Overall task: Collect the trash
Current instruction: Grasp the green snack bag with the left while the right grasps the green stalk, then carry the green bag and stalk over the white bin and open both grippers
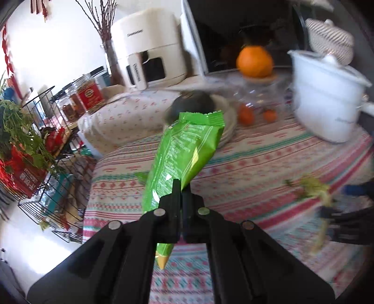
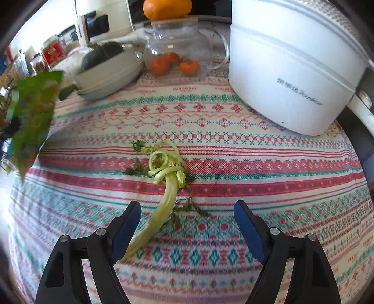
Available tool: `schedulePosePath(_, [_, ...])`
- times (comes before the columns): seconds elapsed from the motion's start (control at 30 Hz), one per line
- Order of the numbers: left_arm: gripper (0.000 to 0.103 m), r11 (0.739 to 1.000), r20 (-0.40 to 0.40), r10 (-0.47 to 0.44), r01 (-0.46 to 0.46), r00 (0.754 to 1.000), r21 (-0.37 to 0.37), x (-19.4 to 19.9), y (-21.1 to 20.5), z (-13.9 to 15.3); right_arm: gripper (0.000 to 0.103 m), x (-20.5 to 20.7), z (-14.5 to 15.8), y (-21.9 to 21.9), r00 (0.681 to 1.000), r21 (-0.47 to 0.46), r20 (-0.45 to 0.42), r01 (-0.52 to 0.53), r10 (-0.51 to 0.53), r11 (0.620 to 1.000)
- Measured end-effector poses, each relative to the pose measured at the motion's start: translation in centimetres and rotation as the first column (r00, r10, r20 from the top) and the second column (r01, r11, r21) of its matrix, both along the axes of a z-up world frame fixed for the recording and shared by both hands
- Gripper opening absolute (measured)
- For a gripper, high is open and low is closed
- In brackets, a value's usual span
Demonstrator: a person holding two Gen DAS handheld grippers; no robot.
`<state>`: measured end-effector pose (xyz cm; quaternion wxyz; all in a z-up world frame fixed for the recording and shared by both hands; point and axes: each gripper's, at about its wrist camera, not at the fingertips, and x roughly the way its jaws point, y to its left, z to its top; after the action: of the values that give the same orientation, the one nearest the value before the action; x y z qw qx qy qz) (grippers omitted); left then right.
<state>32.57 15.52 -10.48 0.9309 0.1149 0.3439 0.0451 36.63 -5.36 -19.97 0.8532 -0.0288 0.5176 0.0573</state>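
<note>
A green snack wrapper hangs lifted above the patterned tablecloth, pinched near its lower end by my left gripper, which is shut on it. The same wrapper shows blurred at the left edge of the right wrist view. Pale green vegetable scraps with a long stalk lie on the cloth. My right gripper hovers over them, open, with the stalk's lower part between its blue fingers. The scraps also appear at the right of the left wrist view.
A white electric pot stands at the back right. A glass teapot topped by an orange, small tangerines, and stacked plates with a dark vegetable sit behind. A wire rack stands left of the table.
</note>
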Motion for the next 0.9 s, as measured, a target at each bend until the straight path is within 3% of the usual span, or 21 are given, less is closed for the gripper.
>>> schedulePosePath(0.1, [0.001,0.999,-0.002,-0.025,0.025,1.0,-0.048,-1.5,-1.2,1.2,0.065,0.6,-1.1,0.5,1.0,-0.021,-0.025,-0.004,0.004,1.0])
schedulePosePath(0.2, [0.001,0.994,-0.002,-0.039,0.039,0.999,-0.1,-3.0,-2.3,2.1,0.056,0.4,-1.2,1.1,1.0,-0.04,0.01,-0.02,0.02,0.999])
schedulePosePath(0.27, [0.001,0.992,-0.001,-0.05,0.05,0.999,-0.115,-3.9,-3.0,2.6,0.034,0.0,-1.1,1.6,0.999,-0.039,0.026,-0.046,0.047,0.998])
schedulePosePath(0.3, [0.001,0.991,0.0,-0.057,0.056,0.998,-0.12,-4.3,-3.4,2.8,0.013,-0.1,-1.0,1.9,0.998,-0.04,0.024,-0.06,0.061,0.997])
schedulePosePath(0.47, [0.001,0.984,0.004,-0.081,0.08,0.997,-0.161,-6.8,-4.6,4.0,0.008,-1.9,0.3,1.0,0.998,0.045,0.017,-0.053,0.052,0.998])
schedulePosePath(0.9, [0.001,0.958,0.025,-0.17,0.171,0.985,-0.229,-13.7,-9.8,7.7,0.007,-10.5,10.5,-8.3,0.986,0.124,0.162,-0.05,0.03,0.991])
